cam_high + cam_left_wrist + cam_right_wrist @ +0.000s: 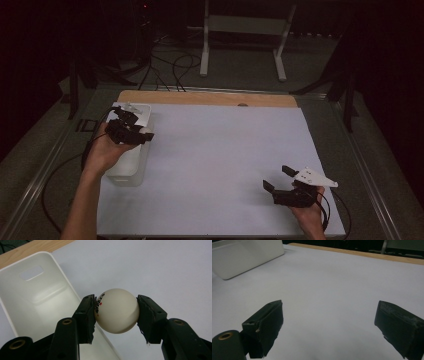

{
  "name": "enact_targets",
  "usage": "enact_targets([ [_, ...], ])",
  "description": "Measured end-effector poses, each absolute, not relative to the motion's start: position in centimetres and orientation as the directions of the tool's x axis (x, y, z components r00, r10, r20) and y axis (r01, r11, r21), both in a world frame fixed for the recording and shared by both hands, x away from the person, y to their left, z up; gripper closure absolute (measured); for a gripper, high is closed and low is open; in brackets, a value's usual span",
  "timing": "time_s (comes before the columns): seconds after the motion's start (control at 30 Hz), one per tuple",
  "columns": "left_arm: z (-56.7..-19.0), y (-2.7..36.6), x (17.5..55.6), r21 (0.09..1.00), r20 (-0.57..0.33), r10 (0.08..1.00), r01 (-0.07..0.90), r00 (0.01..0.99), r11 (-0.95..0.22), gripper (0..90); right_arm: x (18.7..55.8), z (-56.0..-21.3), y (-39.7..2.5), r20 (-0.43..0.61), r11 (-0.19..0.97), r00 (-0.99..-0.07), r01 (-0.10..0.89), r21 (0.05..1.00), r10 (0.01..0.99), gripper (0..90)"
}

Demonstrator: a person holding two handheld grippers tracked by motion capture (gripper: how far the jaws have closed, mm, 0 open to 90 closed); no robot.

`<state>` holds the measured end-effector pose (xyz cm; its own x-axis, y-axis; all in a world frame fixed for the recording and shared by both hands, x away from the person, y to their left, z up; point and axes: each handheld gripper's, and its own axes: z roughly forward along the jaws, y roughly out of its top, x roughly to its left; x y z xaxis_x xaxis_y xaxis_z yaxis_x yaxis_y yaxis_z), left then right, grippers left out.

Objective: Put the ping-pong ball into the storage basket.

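Note:
A white ping-pong ball (117, 311) with small black and red print is clamped between the jaws of my left gripper (116, 312). In the high view the left gripper (142, 133) holds the ball (145, 131) over the right rim of a white rectangular bin (125, 167) at the table's left. The bin's inside (37, 300) looks bare, with a handle slot in its far wall. My right gripper (277, 177) rests near the front right of the white sheet, jaws wide apart with nothing between them (329, 325).
A white sheet (220, 150) covers the table, with a wooden strip (210, 97) along its far edge. Cables and a white metal stand (245, 30) lie on the dark floor beyond. The bin's corner (244, 255) stands far left of the right gripper.

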<state>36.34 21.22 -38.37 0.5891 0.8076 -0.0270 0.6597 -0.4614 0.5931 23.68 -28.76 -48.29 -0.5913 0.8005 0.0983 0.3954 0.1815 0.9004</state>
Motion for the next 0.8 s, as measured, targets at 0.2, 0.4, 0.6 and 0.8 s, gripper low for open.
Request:
enact_targets([
  [0.2,-38.6,21.7,36.4,0.58,-0.028,0.812,0.671,0.583,-0.461,51.2,23.7,-48.3,-28.7,0.101,0.178,-0.59,0.396,0.901,0.801,8.0],
  [0.4,-38.7,22.1,36.4,0.577,-0.029,0.818,0.677,0.575,-0.456,51.2,23.6,-48.3,-28.8,0.1,0.178,-0.588,0.397,0.9,0.803,8.1],
  [0.6,-38.7,22.5,36.4,0.576,-0.03,0.823,0.683,0.567,-0.45,51.2,23.6,-48.2,-28.8,0.099,0.179,-0.588,0.396,0.901,0.803,8.0],
  [0.8,-38.7,22.7,36.3,0.575,-0.028,0.827,0.686,0.562,-0.447,51.2,23.6,-48.2,-28.8,0.1,0.178,-0.587,0.397,0.9,0.803,8.0],
])
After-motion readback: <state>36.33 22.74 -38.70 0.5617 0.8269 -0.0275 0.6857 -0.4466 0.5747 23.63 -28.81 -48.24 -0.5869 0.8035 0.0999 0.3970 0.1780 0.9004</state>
